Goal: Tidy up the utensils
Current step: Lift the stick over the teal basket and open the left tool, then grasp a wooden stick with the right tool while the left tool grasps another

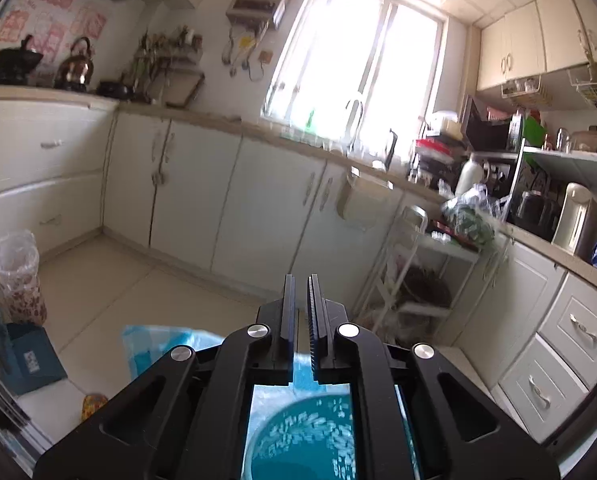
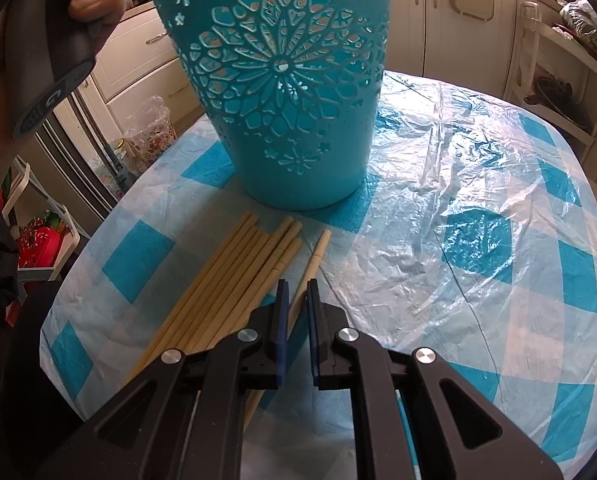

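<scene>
Hovering above the basket (image 1: 298, 436), the left gripper (image 1: 301, 300) is seen clenched with nothing between its fingers; the basket's open mouth lies directly below, so it is best kept clear of the drop path. In the right wrist view, the right gripper (image 2: 297, 300) is clamped on one chopstick (image 2: 316, 256), split from the pile of chopsticks (image 2: 234, 272) on the surface (image 2: 478, 240) just before the basket (image 2: 290, 92). The stick should be lifted level, then tipped over the rim.
</scene>
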Demonstrator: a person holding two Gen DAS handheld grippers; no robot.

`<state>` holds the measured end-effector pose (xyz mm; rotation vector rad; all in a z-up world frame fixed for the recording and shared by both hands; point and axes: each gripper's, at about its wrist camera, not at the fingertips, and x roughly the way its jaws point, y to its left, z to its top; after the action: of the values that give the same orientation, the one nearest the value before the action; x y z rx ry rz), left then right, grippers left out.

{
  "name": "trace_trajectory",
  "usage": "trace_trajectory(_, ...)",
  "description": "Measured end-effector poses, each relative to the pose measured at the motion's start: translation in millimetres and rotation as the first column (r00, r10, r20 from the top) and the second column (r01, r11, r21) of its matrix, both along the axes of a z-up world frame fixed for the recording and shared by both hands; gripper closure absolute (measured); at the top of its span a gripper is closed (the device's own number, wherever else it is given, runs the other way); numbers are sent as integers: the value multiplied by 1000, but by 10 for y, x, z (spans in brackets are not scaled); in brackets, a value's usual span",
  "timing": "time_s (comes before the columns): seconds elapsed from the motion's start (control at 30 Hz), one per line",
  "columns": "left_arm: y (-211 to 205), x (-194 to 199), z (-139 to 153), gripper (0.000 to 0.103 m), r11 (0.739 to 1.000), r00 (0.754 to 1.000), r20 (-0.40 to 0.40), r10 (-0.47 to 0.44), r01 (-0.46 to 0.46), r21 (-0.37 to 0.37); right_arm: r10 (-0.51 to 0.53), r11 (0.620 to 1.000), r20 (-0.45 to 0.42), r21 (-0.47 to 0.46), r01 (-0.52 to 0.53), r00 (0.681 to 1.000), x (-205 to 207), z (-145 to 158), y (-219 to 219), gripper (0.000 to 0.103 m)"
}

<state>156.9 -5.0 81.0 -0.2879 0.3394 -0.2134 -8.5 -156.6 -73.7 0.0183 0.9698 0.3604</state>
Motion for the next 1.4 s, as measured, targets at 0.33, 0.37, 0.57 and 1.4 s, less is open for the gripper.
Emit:
trace_trajectory(0.33, -518, 410, 38, 37, 970, 917, -338, -214, 241, 40, 1, 1000, -3, 14, -1, 1000, -2, -5, 4, 93)
trace_trajectory(0.37, -575, 414, 108, 37, 970, 921, -330, -208, 237, 51, 6, 1000, 1, 9, -6, 1000, -14, -6, 15, 93)
trace_trajectory(0.57, -610, 49, 276, 32, 964, 938, -286, -193, 236, 122, 29, 999, 19, -16, -28, 999, -37, -4, 42, 93)
trace_trajectory(1.4, 77, -868, -1541, 32, 938, 768, -638, -61, 262, 225, -103, 979, 18, 179, 98, 994, -190, 175, -490, 97)
